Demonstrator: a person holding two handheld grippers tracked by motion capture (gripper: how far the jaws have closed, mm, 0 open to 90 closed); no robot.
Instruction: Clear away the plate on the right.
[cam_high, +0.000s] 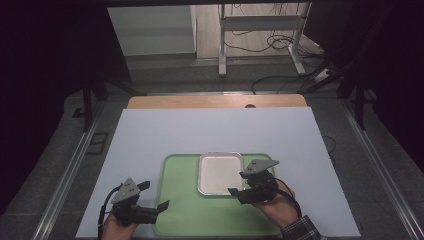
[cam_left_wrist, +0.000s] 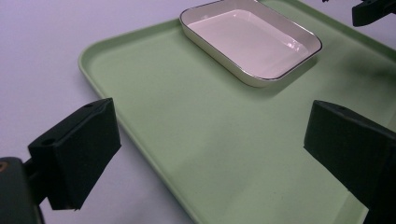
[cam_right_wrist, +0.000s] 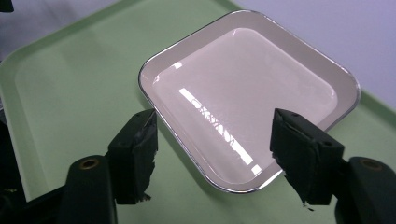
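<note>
Both grippers gape, holding nothing — right gripper over the white dish — left gripper beside the green tray

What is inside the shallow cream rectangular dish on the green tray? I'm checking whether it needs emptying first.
Nothing shows inside the shallow cream rectangular dish: bare glossy floor with light reflections. The right gripper hangs open over its near edge, its pads covering small parts of the rim. The dish hides the green plastic tray beneath it.

Green tray near half bare, free to pass; white dish blocks far right part.
</note>
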